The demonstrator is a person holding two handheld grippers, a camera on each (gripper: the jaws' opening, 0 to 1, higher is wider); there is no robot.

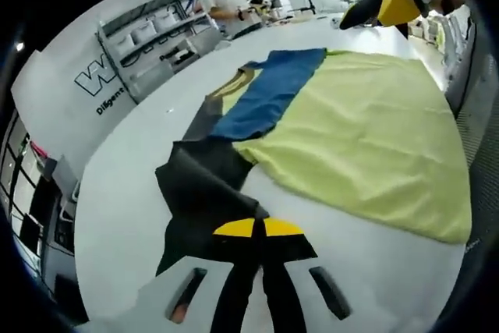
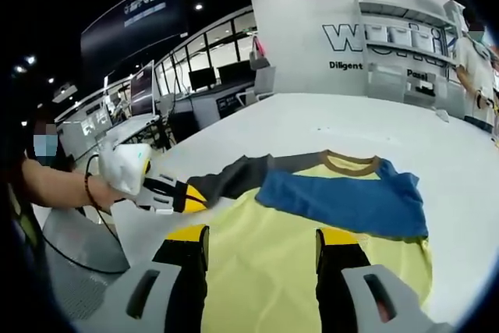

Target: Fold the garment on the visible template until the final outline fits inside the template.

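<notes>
White tabletop [image 1: 117, 193] is spread wide beneath a yellow shirt [image 1: 366, 146], which is laid flat across it with a blue sleeve [image 1: 269, 99] folded over the yellow body and a brown collar [image 2: 348, 163] seen at the neck in the right gripper view. A dark grey sleeve [image 1: 203, 185] is stretched out from the shirt toward the table's near edge. No template outline can be made out on the table.

Grey shelving [image 1: 152, 40] is seen against the white wall beyond the table, with pale bins [image 1: 144, 30] set on its shelves; what is in them cannot be told. A person in white [image 1: 226, 5] is stood beside it.

The left gripper [image 1: 258, 228] is seen with its yellow-tipped jaws pressed together on the end of the dark grey sleeve; in the right gripper view it is held by a hand [image 2: 125, 168] at the table's edge. The right gripper [image 2: 261, 239] is held over the yellow body with its jaws spread apart, nothing between them.
</notes>
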